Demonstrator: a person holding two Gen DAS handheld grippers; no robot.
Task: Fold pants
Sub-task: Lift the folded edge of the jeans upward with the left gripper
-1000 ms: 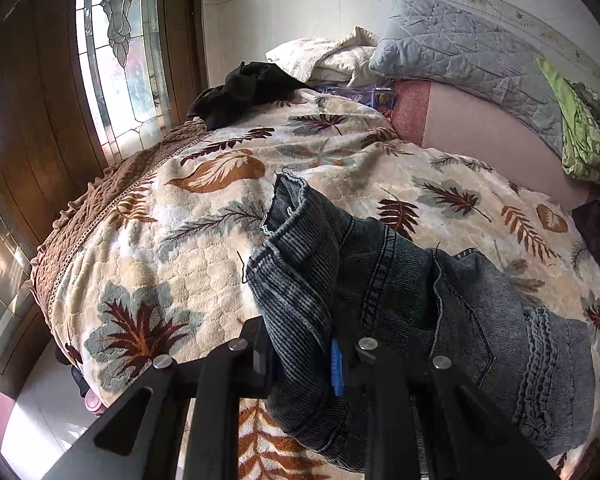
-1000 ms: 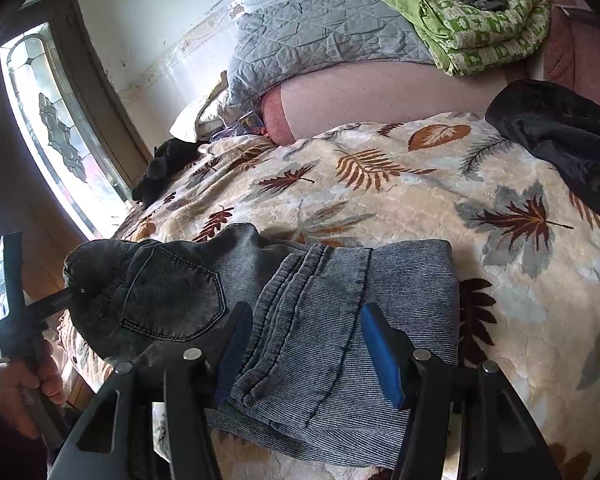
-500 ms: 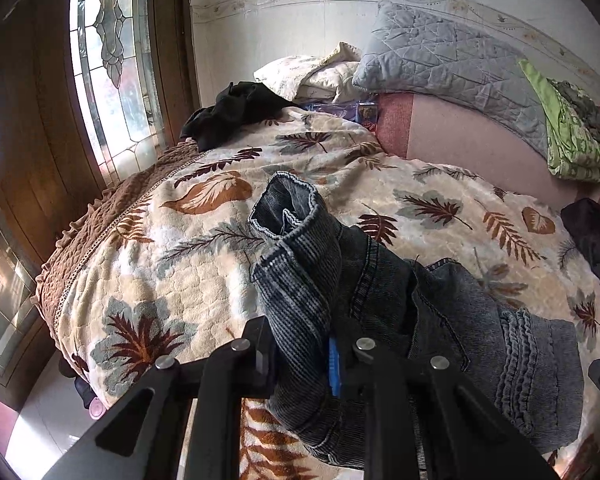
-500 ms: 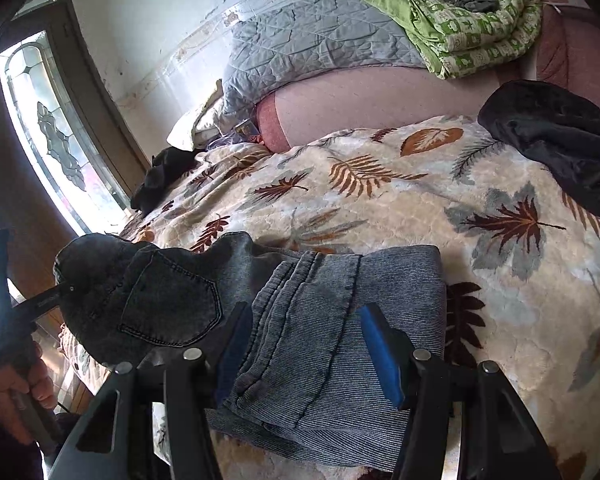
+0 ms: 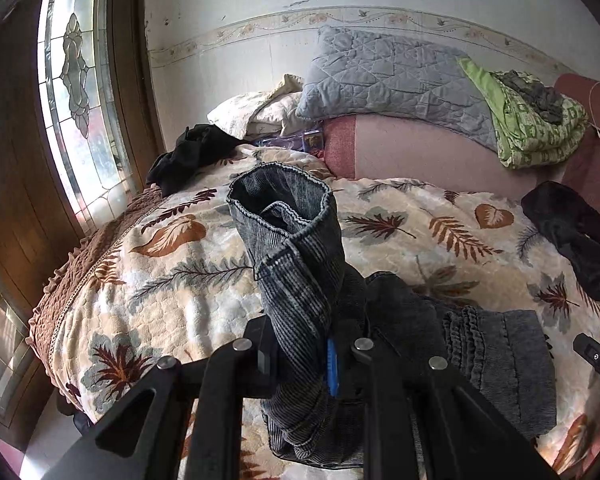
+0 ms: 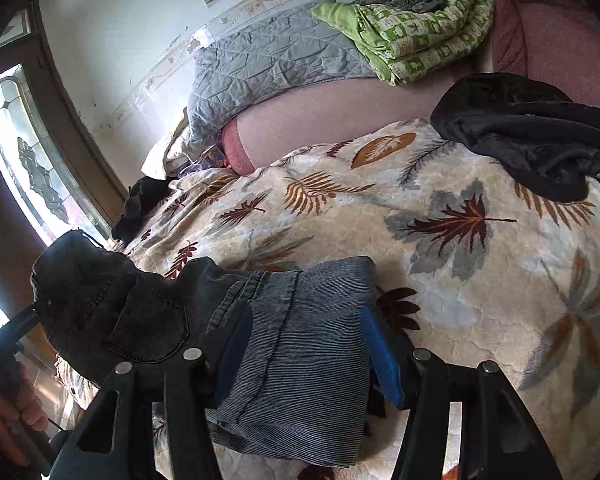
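Note:
Dark grey denim pants (image 5: 300,280) lie partly folded on a leaf-patterned blanket (image 5: 172,280). My left gripper (image 5: 300,354) is shut on the waist end of the pants and holds it lifted, the fabric standing up in front of the camera. In the right wrist view the pants (image 6: 308,344) lie flat under my right gripper (image 6: 304,344), whose blue-padded fingers (image 6: 382,354) stand open on either side of the folded leg part. The lifted end with the back pocket (image 6: 148,324) hangs at the left, held by the left gripper.
Black garments lie on the blanket at the far left (image 5: 192,152) and at the right (image 6: 532,144). A grey quilted pillow (image 5: 388,76) and a green quilt (image 5: 536,124) rest on the pink headboard. A stained-glass window (image 5: 76,92) is at the left, by the bed's edge.
My left gripper has raised the waist end of the pants higher off the blanket. My right gripper has come down closer over the folded leg part, still open.

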